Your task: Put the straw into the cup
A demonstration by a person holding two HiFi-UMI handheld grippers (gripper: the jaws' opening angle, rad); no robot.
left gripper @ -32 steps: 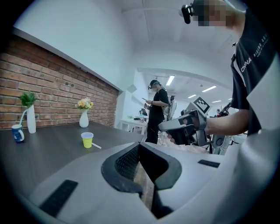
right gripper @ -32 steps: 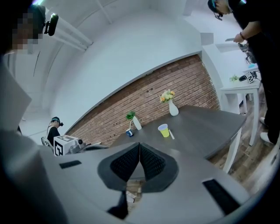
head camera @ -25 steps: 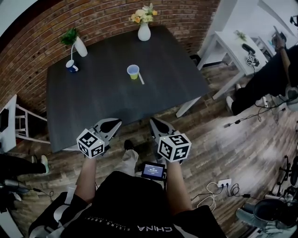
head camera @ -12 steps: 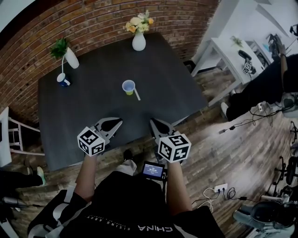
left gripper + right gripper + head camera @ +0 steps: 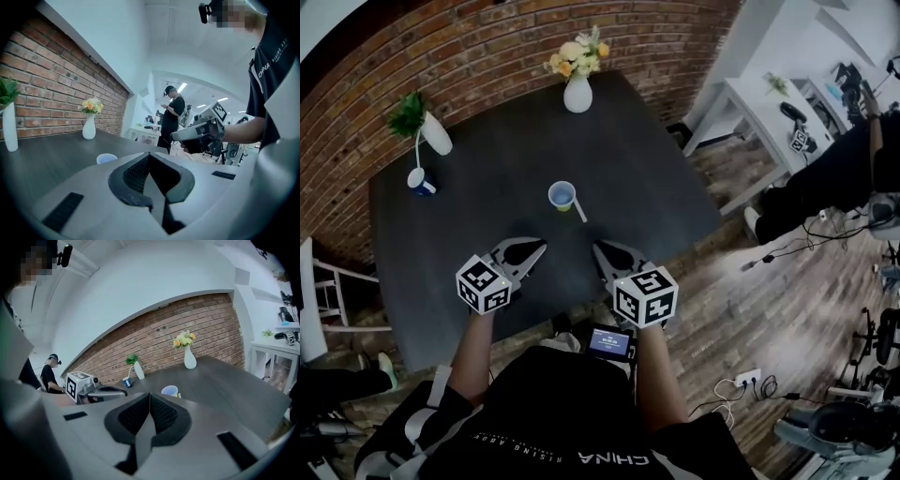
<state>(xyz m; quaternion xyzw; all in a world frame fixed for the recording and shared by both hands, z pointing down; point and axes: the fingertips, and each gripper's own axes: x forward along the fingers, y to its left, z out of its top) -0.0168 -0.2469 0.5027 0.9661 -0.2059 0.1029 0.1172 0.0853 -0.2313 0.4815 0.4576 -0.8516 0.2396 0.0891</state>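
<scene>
**A light straw beside the cup, both tongs closed and empty**

The straw (image 5: 579, 208) lies flat on the dark table (image 5: 487, 197), right beside the small pale cup (image 5: 562, 196). One end is at the cup's side and the other points toward us. The cup stands upright near the middle of the table.

We judge the straw to be very light, thin and smooth. It would be easy to flatten with a hard pinch and easy to flick away with a clumsy touch. Because it lies flat, we would take it near its free end, away from the cup, with a gentle grip across its width. The cup also looks light and could tip if the straw pushes on its rim.

The left tongs (image 5: 528, 247) and the right tongs (image 5: 605, 251) hang side by side over the near edge of the table, well apart from the cup. In each gripper view the ribbed pads meet at the tip with nothing between them. Both tongs are closed, and we see them holding and touching nothing.
</scene>
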